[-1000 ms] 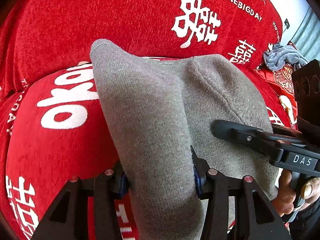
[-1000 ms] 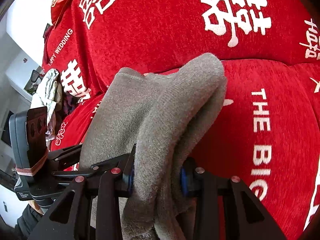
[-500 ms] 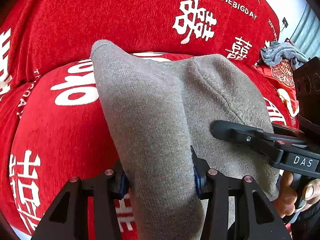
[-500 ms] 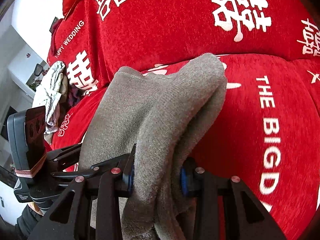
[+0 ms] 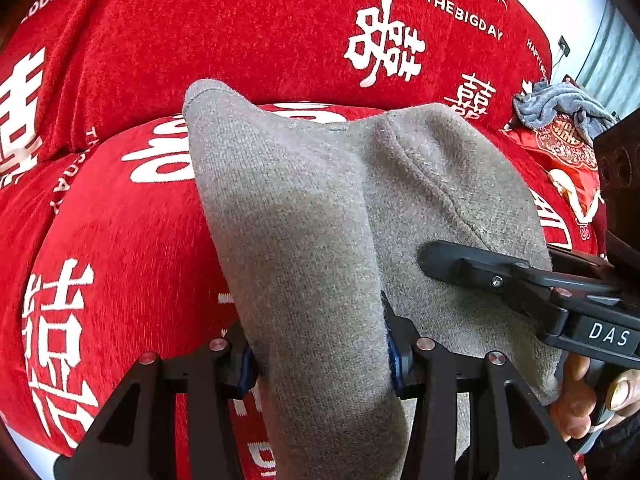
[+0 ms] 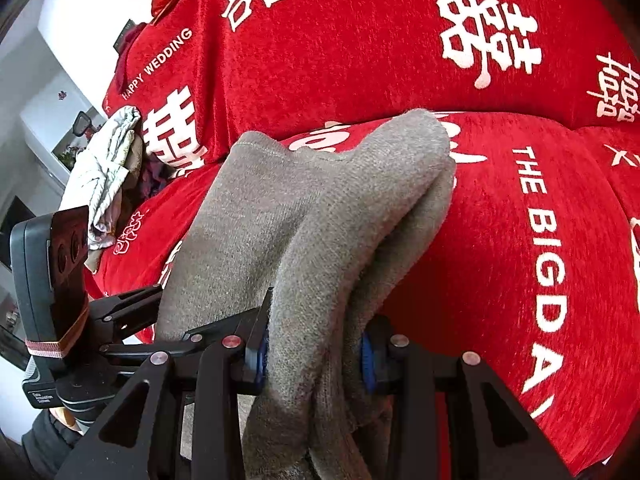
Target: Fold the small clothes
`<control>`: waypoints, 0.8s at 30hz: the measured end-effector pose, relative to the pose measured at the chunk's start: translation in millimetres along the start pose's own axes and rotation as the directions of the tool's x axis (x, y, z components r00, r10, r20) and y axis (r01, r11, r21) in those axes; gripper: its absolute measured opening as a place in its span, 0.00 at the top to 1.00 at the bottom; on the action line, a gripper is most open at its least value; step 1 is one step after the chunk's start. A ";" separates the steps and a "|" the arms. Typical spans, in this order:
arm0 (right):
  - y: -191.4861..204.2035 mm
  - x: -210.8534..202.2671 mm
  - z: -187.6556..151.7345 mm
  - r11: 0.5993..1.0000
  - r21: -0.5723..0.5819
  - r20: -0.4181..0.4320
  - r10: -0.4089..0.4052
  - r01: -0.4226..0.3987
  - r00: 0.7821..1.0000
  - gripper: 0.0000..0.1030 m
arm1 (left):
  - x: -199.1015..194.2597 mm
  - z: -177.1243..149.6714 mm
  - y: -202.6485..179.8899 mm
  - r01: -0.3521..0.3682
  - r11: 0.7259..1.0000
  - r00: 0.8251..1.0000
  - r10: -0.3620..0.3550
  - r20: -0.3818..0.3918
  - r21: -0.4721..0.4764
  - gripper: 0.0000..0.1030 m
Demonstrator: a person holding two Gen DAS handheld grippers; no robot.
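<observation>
A grey knitted garment (image 5: 320, 208) hangs folded in thick layers above a red sofa. My left gripper (image 5: 318, 350) is shut on one bunched end of it; the cloth fills the gap between the blue pads. My right gripper (image 6: 314, 350) is shut on the other end of the grey garment (image 6: 304, 216), with several layers squeezed between its pads. In the left wrist view the right gripper (image 5: 520, 284) shows at the right, held by a hand (image 5: 580, 396). The left gripper's body (image 6: 52, 288) shows at the left of the right wrist view.
The red sofa cover (image 5: 120, 240) with white characters and lettering fills both views. A crumpled grey cloth (image 5: 560, 104) lies on a red patterned cushion (image 5: 568, 152) at the far right. A pale crumpled garment (image 6: 108, 168) lies over dark clothes at the sofa's left end.
Both grippers have carried the grey garment sideways along the sofa; the sofa's lettering has slid across both views. The grips and the garment's shape are unchanged.
</observation>
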State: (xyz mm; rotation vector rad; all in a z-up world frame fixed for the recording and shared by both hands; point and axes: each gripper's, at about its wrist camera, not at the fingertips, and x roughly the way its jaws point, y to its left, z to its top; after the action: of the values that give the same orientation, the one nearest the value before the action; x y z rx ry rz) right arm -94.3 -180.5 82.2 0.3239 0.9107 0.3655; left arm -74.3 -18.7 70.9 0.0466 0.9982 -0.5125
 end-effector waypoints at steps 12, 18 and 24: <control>6.3 7.6 -7.0 1.000 -0.012 0.034 -0.024 0.025 0.999 0.64 | 8.8 -8.6 8.8 -0.011 0.999 1.000 0.012 0.026 -0.039 0.51; 1.5 17.8 -12.0 1.000 -0.009 0.021 -0.024 0.024 0.999 0.64 | 18.5 -14.6 10.3 -0.029 0.999 1.000 0.030 0.006 -0.032 0.51; -9.3 20.2 -14.0 1.000 0.025 0.022 -0.002 0.002 1.000 0.64 | 20.8 -17.1 16.9 -0.002 0.998 1.000 0.002 0.002 -0.056 0.51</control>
State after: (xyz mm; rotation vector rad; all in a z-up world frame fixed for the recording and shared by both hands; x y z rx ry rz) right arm -92.8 -178.2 56.0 0.3496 0.8943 0.3482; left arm -71.5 -7.3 41.3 -0.0029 1.0099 -0.4825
